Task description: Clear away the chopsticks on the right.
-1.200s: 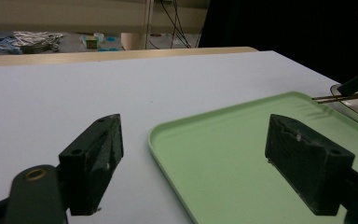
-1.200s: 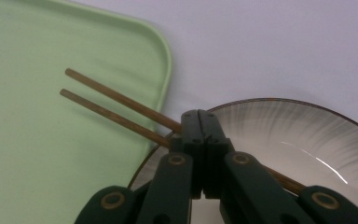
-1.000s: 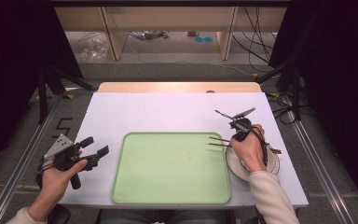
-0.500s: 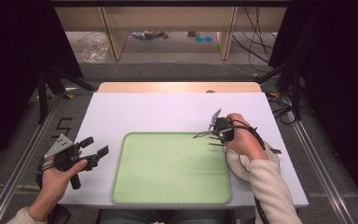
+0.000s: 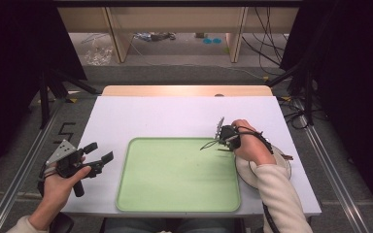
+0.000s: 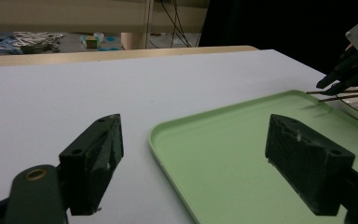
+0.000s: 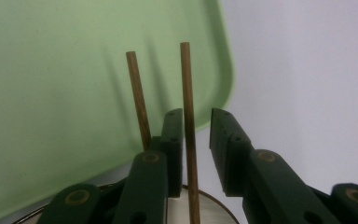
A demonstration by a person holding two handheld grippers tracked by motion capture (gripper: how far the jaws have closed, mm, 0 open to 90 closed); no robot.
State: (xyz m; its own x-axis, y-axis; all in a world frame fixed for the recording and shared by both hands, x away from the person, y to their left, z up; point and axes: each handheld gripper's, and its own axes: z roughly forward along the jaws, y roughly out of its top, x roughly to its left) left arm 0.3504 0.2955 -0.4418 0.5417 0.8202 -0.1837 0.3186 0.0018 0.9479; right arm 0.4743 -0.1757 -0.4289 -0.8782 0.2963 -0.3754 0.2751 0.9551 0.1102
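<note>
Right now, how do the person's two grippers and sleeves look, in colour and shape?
Both the left gripper and the right gripper are black, each with two blocky jaws on hinged links with brass-coloured pivot pins. A grey three-cornered plate with small holes sits on top of each. A dark cable loops over the right hand. The sleeves are cream-coloured and look knitted.

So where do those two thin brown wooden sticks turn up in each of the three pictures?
High view: the two thin brown wooden sticks jut left from the right gripper, over the tray's right edge.
Left gripper view: far right, sticks crossing the rim.
Right gripper view: centre, pointing up, one between the jaws, one left of them.
Shared landmark: the pale green rectangular tray.
</note>
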